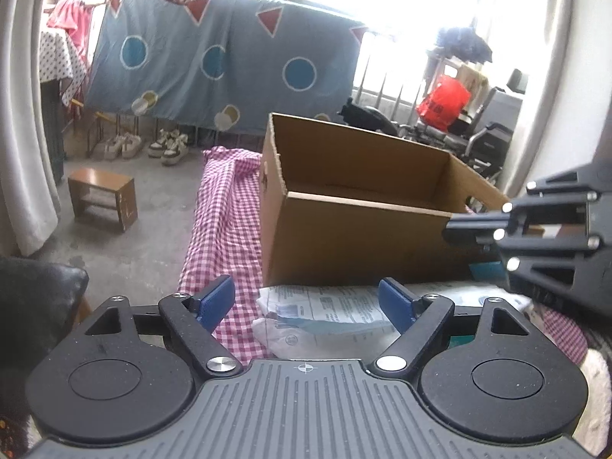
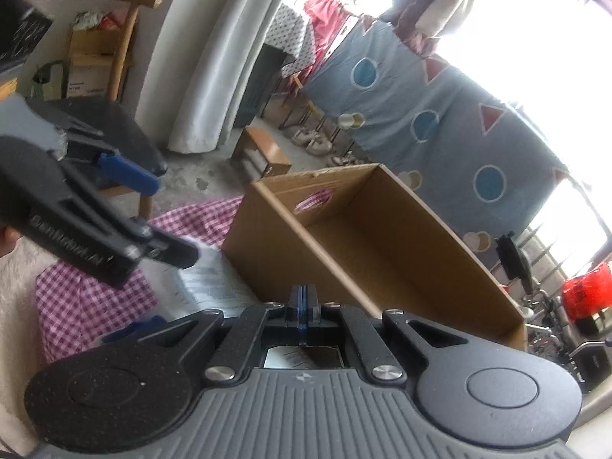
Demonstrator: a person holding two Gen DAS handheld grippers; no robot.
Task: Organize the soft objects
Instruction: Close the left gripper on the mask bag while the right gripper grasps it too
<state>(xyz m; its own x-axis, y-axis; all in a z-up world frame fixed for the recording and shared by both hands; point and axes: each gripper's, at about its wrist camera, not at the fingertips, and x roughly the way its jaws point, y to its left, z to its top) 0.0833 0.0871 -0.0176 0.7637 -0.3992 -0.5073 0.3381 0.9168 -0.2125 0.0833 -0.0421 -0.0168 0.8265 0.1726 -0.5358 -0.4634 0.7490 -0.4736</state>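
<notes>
An open, empty cardboard box [image 1: 363,229] stands on a pink checked cloth [image 1: 222,229]. In front of it lies a white plastic pack with printed text [image 1: 325,317]. My left gripper [image 1: 306,302] is open, its blue pads apart on either side above the pack. In the right wrist view the box [image 2: 363,244] sits ahead, the pack [image 2: 214,279] lies left of it, and the left gripper [image 2: 172,218] reaches over the pack. My right gripper [image 2: 302,306] is shut, its pads together with nothing seen between them. It also shows at the right edge of the left wrist view [image 1: 453,228], by the box's near corner.
A small wooden stool [image 1: 103,199] and pairs of shoes [image 1: 168,145] sit on the concrete floor at left. A blue patterned sheet [image 1: 229,57] hangs behind the box. A black chair [image 1: 38,298] is at near left, and a red bag [image 1: 443,103] at far right.
</notes>
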